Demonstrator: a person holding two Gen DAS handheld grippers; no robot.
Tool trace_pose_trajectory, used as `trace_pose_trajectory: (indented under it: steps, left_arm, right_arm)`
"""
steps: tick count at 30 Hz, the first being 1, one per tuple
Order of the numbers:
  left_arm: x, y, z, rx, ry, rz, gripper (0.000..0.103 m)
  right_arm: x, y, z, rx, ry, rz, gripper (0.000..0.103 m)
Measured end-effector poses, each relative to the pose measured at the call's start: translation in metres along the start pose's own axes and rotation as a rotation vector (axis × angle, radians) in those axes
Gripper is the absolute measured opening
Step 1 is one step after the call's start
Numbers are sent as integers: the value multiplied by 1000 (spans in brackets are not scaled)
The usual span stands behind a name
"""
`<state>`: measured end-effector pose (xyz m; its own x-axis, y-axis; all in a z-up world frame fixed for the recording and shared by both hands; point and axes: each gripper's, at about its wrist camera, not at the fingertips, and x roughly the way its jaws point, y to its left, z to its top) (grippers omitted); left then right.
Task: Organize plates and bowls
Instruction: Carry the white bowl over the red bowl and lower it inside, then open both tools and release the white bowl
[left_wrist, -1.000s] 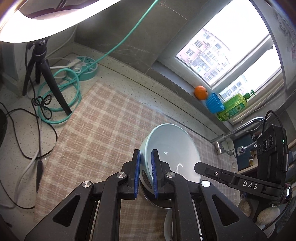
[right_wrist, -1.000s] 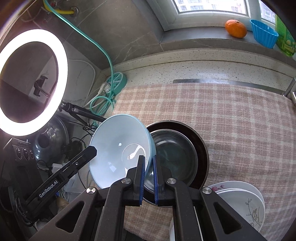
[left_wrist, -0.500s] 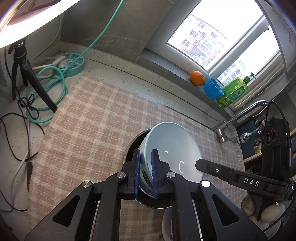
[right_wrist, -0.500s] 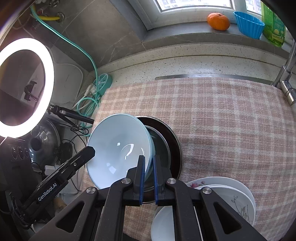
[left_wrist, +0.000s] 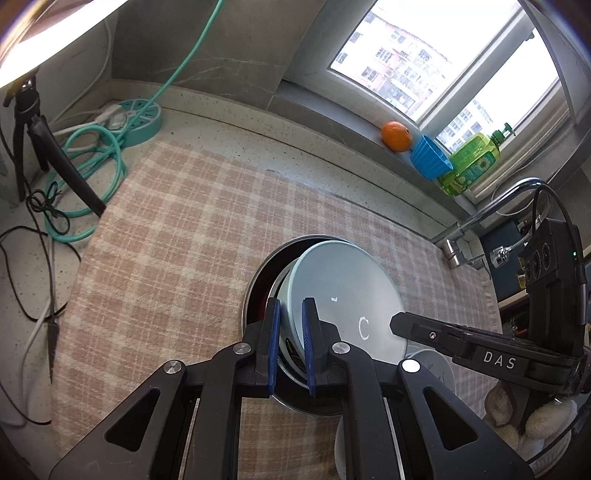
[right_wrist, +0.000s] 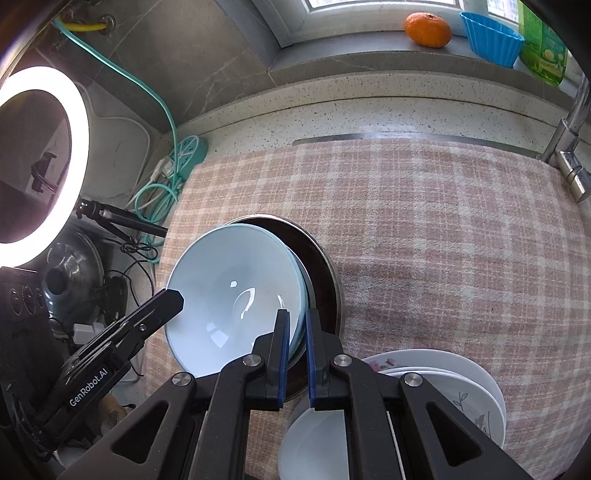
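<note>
Both views are fisheye cameras riding on hand-held grippers, each looking forward and steeply down along its own two fingers. The left wrist view sits close above the pale blue bowl (left_wrist: 343, 291), facing the far window sill, where an orange (left_wrist: 396, 136) lies at upper right. The right wrist view hangs just as near over the same bowl (right_wrist: 236, 291) from its opposite side, with the sill straight ahead at the top. Both share the bowl, the checked cloth (left_wrist: 177, 251) on the counter, the sill with the orange (right_wrist: 427, 28), and each catches the other gripper's finger.
</note>
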<state>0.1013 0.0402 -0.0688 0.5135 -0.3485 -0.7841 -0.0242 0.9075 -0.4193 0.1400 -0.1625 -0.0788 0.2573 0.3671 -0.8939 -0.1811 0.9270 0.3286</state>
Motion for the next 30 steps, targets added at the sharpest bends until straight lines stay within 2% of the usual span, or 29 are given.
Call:
trace_pose_trajectory:
  steps: [18,26,30]
  left_arm:
    - [1,-1,-5,45,-22,18,10]
    - [0,0,-3,49,7,-8,10]
    - [-8,2,-4,48,-4,-6,13]
  right_arm:
    - [7,4,-3,-31,-8,-19,8]
    - [7,1,-1,-16,0,-2,10]
    - [-3,1,-1,-21,-37,-11,10]
